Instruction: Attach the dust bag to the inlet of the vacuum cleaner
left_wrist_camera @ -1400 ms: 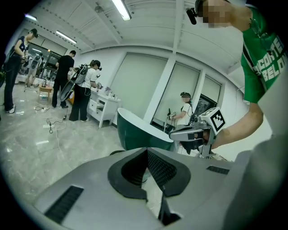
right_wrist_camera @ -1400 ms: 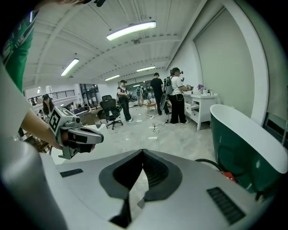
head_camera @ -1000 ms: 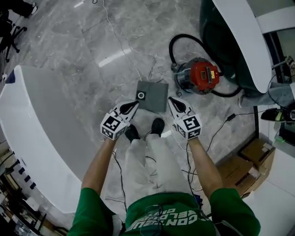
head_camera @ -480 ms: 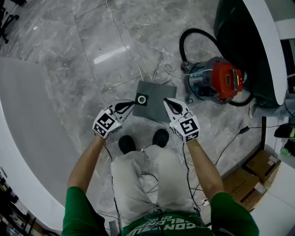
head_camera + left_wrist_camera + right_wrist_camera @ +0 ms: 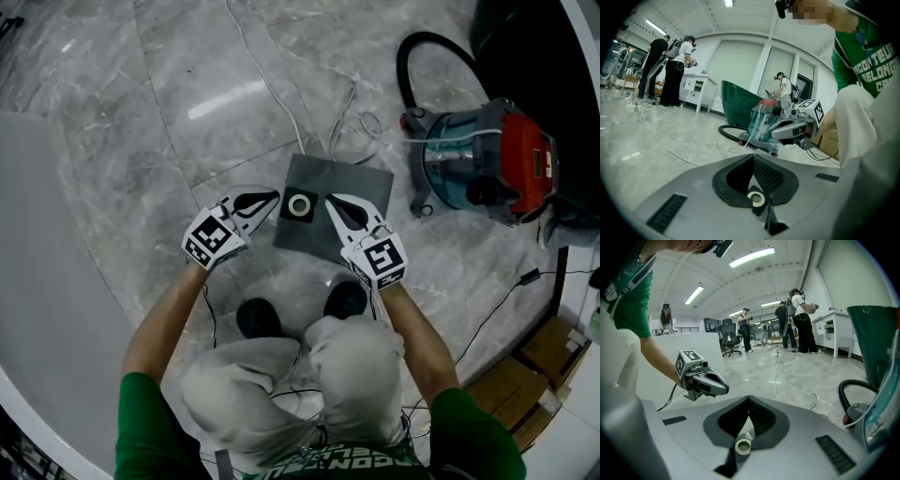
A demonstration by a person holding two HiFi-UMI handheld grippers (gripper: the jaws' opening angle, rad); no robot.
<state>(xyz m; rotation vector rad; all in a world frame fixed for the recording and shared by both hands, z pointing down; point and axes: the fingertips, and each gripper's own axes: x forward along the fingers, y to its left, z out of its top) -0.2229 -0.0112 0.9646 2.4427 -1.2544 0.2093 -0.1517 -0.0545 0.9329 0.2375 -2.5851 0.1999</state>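
The grey dust bag lies flat on the marble floor, its white ring collar facing up. The vacuum cleaner, a steel drum with a red top, lies on its side to the right. My left gripper hovers just left of the collar, jaws shut and empty. Just right of the collar my right gripper is shut too, holding nothing. In the left gripper view the collar shows below the closed jaws, with the vacuum beyond. The right gripper view shows the collar under its own jaws.
A black hose loops behind the vacuum. White cables trail across the floor. My shoes stand just behind the bag. Cardboard boxes sit at lower right and a white curved counter at left. People stand far off.
The person has crouched, and both grippers have dropped toward the floor. They now flank the bag's collar. The bag and vacuum lie where they were.
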